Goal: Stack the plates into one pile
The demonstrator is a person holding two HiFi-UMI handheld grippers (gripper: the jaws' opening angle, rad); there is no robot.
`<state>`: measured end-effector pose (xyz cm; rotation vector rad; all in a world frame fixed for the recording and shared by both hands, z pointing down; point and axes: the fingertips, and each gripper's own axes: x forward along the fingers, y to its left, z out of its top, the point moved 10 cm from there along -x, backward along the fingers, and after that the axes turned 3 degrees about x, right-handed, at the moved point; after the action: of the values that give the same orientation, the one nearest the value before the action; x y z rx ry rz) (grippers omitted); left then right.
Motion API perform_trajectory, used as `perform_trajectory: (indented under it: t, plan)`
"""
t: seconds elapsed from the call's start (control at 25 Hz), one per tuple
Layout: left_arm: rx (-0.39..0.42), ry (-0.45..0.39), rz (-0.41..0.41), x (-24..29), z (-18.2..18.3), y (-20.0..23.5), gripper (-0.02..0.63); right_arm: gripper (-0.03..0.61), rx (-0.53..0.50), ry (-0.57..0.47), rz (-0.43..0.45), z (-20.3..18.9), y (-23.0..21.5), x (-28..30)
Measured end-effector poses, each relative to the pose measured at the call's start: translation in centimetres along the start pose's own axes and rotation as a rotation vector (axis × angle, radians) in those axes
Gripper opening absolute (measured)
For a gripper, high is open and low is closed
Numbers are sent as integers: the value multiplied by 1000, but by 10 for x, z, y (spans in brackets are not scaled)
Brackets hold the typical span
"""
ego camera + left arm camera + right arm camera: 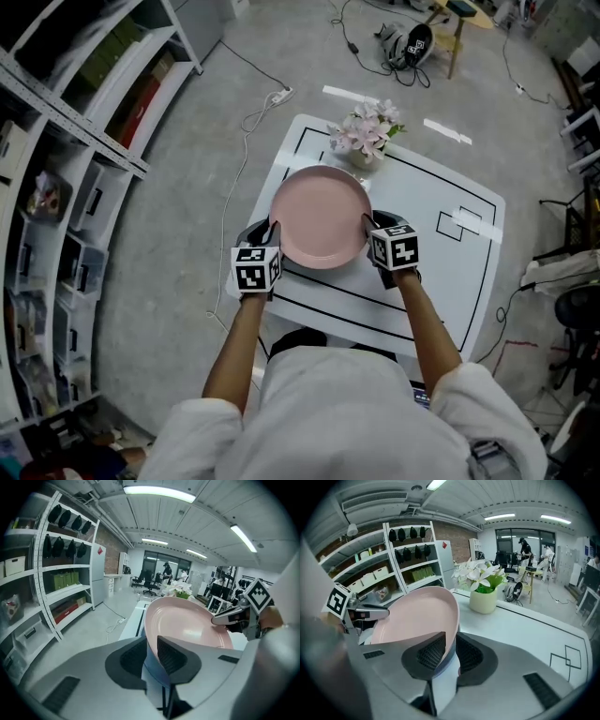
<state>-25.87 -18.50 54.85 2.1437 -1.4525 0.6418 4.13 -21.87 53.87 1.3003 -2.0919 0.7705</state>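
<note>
While both grippers carry it, the round pink glossy plate (319, 217) sits over the near-left part of the white table with black line markings (441, 272), just in front of the cream pot of pale flowers (364, 136)

- Left gripper (152, 653): jaws nearly together, pinched on the plate's left rim, w/ the rim running btwn the ribbed pads
- Right gripper (453, 650): same on the opposite rim, narrow gap filled by the rim edge. Two-point hold across the diameter
- A dark curved edge (251, 228) peeks out under the plate's left side, beside the left gripper. Prob. another plate, i.e. the pile base, but mostly covered so can't confirm
- Can't tell if the pink plate is clear of what's below or already touching

How to do the step well (judgement):
- Keep both hands level, since a rim-only grip lets the plate pivot if one side dips
- Centre it over the lower edge before lowering; check for an even margin all round from the head view
- Lower straight and slow, no sliding, as the glaze looks slick
- Release both sides together only once the weight is seated, then draw the jaws outward and low, away from the flower pot
</note>
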Motion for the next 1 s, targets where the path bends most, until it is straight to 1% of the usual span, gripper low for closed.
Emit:
perform_trajectory:
  t: [0.24,0.4,0.48,0.52,0.6,0.68,0.76,0.84,0.92,1.0]
  plan:
    - [28,37,-19,17,-6,19,84,96,-108,112,-94,-5,17,30]
    - [53,82,-42,22,-14,14,84,109,-101,125,-124,-14,16,30]
    - [61,99,-41,24,-18,13,85,129,-105,126,-124,-15,14,29]
    - [60,99,-27,24,-19,13,94,147,-112,129,-117,-16,14,28]
    - [56,77,16,18,-18,12,104,202,-128,140,-94,-16,12,24]
    - [62,43,55,9,-13,9,104,212,-141,122,-85,-13,8,12]
    - [71,3,73,-3,-5,4,103,195,-149,73,-88,-7,3,-9]
    - [64,-42,78,-17,9,-2,103,155,-160,16,-87,1,-2,-34]
    - [67,-108,82,-31,32,-11,98,125,-187,-43,-93,14,-12,-59]
    - [104,-183,67,-43,60,-25,66,76,-210,-117,-112,29,-24,-88]
